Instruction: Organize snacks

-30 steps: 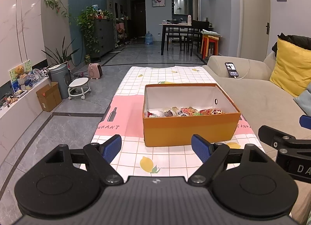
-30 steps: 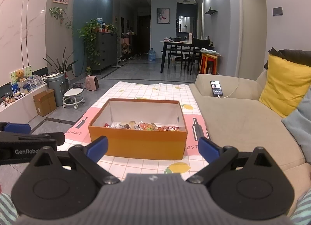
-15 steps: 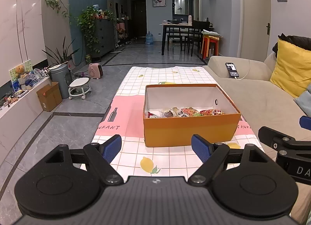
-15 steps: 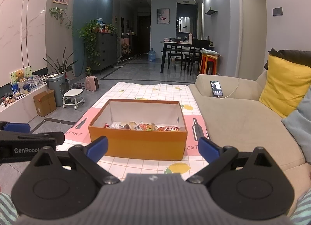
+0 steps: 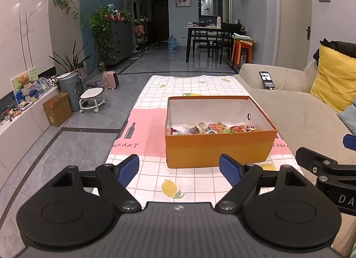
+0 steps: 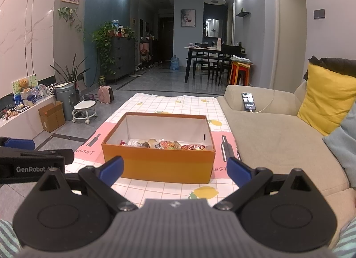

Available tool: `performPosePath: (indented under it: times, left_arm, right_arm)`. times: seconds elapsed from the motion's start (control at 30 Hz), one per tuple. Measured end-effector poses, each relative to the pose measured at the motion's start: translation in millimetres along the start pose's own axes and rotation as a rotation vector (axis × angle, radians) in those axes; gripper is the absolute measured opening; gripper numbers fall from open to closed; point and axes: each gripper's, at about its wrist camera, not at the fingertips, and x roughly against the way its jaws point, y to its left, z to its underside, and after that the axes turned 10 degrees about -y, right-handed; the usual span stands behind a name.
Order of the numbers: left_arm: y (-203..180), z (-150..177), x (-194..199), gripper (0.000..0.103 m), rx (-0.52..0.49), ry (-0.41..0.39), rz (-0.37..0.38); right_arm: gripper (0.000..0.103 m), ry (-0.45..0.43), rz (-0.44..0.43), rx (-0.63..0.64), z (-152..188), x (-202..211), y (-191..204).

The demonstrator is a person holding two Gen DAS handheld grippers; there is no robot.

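Left gripper (image 5: 179,170) was spread wide with nothing between its blue pads; right gripper (image 6: 175,171) likewise, wide and empty. Both hovered over the near end of the table, pointed at the box, touching nothing.

Snacks (image 5: 213,128) lay in a loose row of wrapped packets along the near inside wall of the box (image 5: 219,149), roughly half the floor covered; far half showed bare white. Box was orange, open-topped, upright, sitting on the checked cloth (image 5: 155,175) near the right edge of the table. In the left wrist view it sat ahead and slightly right of the gripper's centre line; in the right wrist view it was ahead and slightly left (image 6: 164,165). Snacks (image 6: 164,144) were beyond both sets of fingertips, well clear of them.

Right gripper's finger showed at the right edge of the left view (image 5: 322,164); left gripper's body showed at the left edge of the right view (image 6: 33,162).

Sofa (image 6: 278,142) ran along the table's right side, phone (image 6: 248,101) on its arm, yellow cushion (image 6: 327,100) further back. Striped sleeves (image 6: 7,240) visible at the bottom corners of the right view.
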Motion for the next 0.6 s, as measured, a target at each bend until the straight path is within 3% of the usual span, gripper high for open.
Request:
performPosePath:
  times: [0.6]
  left_arm:
    - [0.5, -1.2, -1.0, 0.095, 0.006, 0.011, -0.017]
  right_arm:
    - [0.096, 0.003, -0.001, 0.0, -0.2, -0.6, 0.6]
